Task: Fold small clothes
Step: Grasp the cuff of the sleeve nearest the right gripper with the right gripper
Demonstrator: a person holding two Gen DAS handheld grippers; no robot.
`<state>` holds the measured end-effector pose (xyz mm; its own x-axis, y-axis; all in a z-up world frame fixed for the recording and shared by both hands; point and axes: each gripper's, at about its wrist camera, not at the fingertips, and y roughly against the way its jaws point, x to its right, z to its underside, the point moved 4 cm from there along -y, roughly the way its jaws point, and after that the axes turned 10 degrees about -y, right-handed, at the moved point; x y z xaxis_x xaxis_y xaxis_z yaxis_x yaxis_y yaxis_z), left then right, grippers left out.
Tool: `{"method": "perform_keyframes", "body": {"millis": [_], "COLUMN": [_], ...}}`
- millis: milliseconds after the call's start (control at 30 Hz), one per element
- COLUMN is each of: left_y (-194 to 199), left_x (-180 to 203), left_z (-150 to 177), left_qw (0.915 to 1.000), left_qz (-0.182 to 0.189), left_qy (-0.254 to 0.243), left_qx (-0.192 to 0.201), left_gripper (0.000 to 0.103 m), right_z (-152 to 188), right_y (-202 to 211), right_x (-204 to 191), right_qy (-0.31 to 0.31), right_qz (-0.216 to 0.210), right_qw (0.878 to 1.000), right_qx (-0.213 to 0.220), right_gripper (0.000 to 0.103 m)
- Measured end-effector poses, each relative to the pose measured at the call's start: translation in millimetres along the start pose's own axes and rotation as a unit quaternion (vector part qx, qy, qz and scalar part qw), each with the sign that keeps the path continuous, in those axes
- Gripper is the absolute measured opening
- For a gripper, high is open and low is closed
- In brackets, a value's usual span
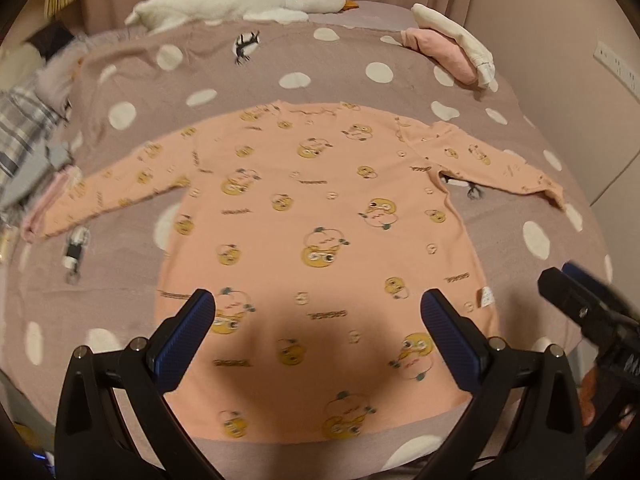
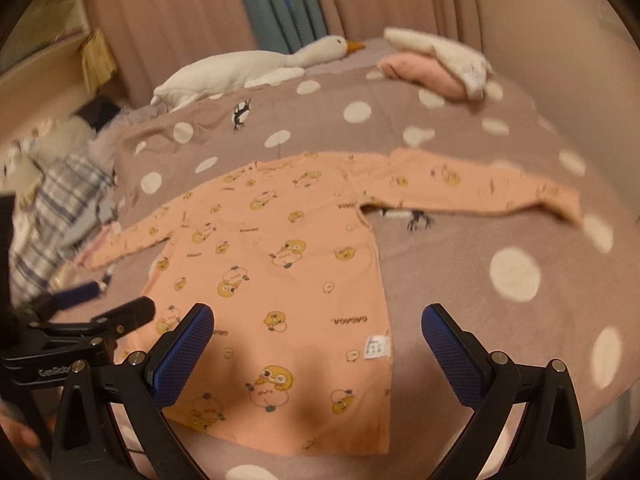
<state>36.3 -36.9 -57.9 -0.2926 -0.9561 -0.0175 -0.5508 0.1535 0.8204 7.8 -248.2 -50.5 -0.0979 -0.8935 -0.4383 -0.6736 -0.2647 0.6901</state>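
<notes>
Flat on the spotted bedspread (image 1: 240, 92) lies a small peach long-sleeved top (image 1: 320, 216), spread open with both sleeves stretched out to the sides and its hem toward the cameras. Its print shows yellow cartoon faces and repeated dark lettering that reads "GAGAGA" in the right wrist view, upside down from this side; elsewhere the lettering is too blurred to read. A small white care label (image 2: 377, 347) sits near the hem at the top's right side seam, its print too fine to make out. The left gripper (image 1: 318, 308) hovers over the lower part of the top with its blue-padded jaws wide apart and nothing between them. The right gripper (image 2: 318, 322) hangs over the hem's right corner, jaws likewise spread wide and empty. In the right wrist view the other gripper's body bears white lettering beginning "GenRob", cut off by the near finger. At the far edge of the bed lie a white plush goose (image 1: 240, 0) and a folded stack of pink and cream clothes (image 1: 452, 48); a plaid garment (image 2: 60, 216) is heaped at the left.
</notes>
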Motion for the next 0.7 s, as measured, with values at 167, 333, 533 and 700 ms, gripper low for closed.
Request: {"method": "perform_keyframes", "body": {"millis": [167, 333, 533, 700], "left_y": [-21, -23, -21, -40], "left_x": [7, 11, 2, -5], "left_z": [-5, -18, -37, -33], "left_qw": [0.9944, 0.9792, 0.9801, 0.9820], "left_qz": [0.098, 0.180, 0.167, 0.149], "left_qy": [0.038, 0.093, 0.105, 0.115], "left_qx": [-0.011, 0.004, 0.017, -0.003], "left_gripper": [0.103, 0.103, 0.103, 0.103], "right_z": [-12, -40, -74, -90], "right_y": [-8, -12, -18, -34], "right_x": [65, 161, 235, 255], "right_qy": [-0.126, -0.270, -0.364, -0.396], "right_qz": [-0.032, -0.029, -0.019, -0.029], "right_qw": [0.991, 0.962, 0.929, 0.915], "right_qx": [-0.012, 0.019, 0.059, 0.069], "right_gripper": [0.103, 0.103, 0.103, 0.103]}}
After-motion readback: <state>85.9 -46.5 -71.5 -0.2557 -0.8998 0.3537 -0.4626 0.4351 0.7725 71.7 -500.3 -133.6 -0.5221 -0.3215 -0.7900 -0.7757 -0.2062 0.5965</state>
